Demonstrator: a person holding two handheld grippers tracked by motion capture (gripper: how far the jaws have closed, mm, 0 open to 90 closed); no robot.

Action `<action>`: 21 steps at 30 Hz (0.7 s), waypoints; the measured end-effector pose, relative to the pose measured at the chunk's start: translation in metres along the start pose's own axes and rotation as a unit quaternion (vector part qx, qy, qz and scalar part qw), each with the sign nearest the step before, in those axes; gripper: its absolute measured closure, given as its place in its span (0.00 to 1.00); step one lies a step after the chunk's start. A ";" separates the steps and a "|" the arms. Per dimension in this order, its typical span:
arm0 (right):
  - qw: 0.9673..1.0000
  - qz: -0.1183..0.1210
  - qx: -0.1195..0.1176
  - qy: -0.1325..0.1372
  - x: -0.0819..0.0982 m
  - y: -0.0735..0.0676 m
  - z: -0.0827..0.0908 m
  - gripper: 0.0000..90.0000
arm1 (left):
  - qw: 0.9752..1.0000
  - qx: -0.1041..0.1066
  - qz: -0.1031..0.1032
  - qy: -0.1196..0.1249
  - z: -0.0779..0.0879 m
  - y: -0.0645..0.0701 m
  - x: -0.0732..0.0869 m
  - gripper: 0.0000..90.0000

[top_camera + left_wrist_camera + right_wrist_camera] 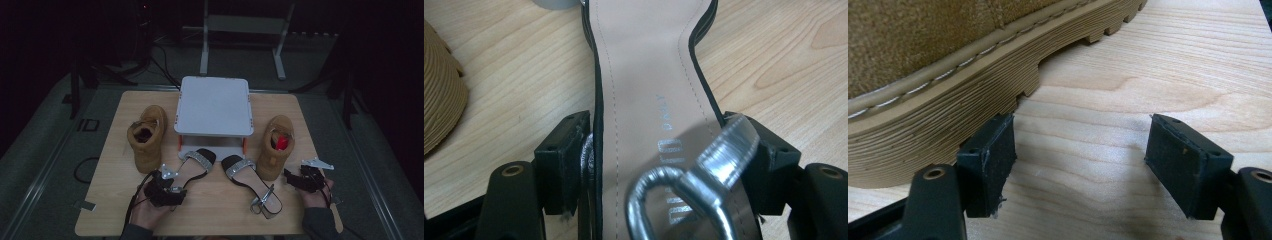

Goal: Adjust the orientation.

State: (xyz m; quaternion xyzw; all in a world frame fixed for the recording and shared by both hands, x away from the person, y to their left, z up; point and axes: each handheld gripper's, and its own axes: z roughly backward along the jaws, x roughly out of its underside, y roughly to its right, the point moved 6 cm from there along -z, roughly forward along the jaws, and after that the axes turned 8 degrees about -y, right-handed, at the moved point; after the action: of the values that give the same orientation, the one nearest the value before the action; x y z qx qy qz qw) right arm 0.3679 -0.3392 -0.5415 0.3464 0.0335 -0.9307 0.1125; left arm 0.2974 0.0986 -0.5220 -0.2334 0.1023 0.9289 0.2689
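Two black sandals with silver straps lie in front of a white rack [215, 105]. My left gripper [170, 186] is at the heel end of the left sandal [199, 162]. In the left gripper view its jaws [659, 145] flank the tan insole [649, 75], and both pads touch the sole's edges and the silver ankle strap [724, 150]. The right sandal [247, 175] lies free beside it. My right gripper [295, 177] rests low on the table by the right tan boot [275, 145]. It stands open [1080, 150] with bare wood between its pads, the boot's ribbed sole [923, 125] beside its left pad.
A second tan boot [146, 137] stands left of the rack, its sole [439, 105] close to the left gripper. Something red [282, 142] sits inside the right boot. The wooden table [210, 215] ends just behind both hands; a dark floor and metal stand legs lie beyond.
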 end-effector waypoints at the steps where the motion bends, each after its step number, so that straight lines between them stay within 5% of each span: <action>1: 1.000 0.000 0.000 0.000 0.000 0.000 0.000 0.31 | 1.000 -0.001 0.003 0.006 0.001 0.000 -0.001 0.35; 9: 1.000 0.000 0.000 0.000 0.000 0.000 0.000 0.31 | 0.998 -0.025 0.027 0.052 0.012 -0.001 -0.021 0.36; 14: 1.000 0.000 0.000 0.000 0.000 0.000 0.000 0.31 | 0.995 -0.036 0.054 0.077 0.002 0.002 -0.038 0.36; 21: 1.000 0.000 0.000 0.000 0.000 0.000 0.000 0.31 | 0.993 -0.060 0.057 0.086 -0.019 0.007 -0.066 0.36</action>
State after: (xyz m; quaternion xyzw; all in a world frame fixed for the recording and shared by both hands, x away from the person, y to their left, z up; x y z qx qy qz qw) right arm 0.3679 -0.3392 -0.5415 0.3465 0.0334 -0.9306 0.1130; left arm 0.3501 0.0572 -0.5054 -0.3217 0.0821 0.9236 0.1917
